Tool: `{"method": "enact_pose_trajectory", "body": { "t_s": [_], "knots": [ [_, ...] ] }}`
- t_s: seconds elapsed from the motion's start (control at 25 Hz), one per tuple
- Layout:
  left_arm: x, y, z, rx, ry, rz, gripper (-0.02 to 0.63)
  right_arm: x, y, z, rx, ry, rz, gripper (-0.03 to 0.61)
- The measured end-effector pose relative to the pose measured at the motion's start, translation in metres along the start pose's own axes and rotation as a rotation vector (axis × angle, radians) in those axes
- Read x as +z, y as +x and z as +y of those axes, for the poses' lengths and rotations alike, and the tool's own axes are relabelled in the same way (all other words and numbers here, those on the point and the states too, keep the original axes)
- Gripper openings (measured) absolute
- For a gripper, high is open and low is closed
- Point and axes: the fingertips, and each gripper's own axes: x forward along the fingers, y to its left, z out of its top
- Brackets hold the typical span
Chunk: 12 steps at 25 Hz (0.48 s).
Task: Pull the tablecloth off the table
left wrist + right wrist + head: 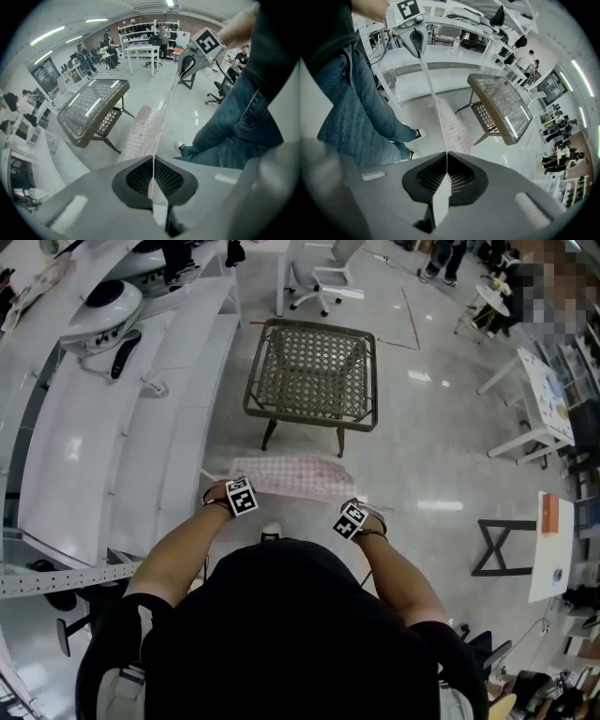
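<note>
The tablecloth (286, 476), pale pink with a check pattern, hangs off the table, stretched between my two grippers in front of my body. My left gripper (225, 495) is shut on its left edge; the cloth (146, 125) runs edge-on from the jaws toward the other gripper. My right gripper (361, 514) is shut on the right edge, and the cloth (451, 123) droops below the taut hem. The wicker table (312, 374) with dark legs stands bare beyond the cloth.
A long white workbench (131, 409) runs along the left. A white table (542, 404) and a small white stand (553, 545) sit at the right. An office chair (328, 277) stands farther back. People stand at the far edge of the room.
</note>
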Motion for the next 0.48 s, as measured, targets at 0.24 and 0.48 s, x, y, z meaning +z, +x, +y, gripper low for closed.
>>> {"method": "enact_pose_trajectory", "body": {
  "t_s": [0.24, 0.48],
  "knots": [
    [-0.009, 0.002, -0.019, -0.008, -0.032, 0.012, 0.000, -0.007, 0.001, 0.020, 0.050, 0.018, 0.019, 0.027],
    [-0.022, 0.014, -0.049, -0.062, -0.070, 0.037, 0.000, -0.023, 0.003, 0.049, 0.106, 0.039, 0.024, 0.026]
  ]
}}
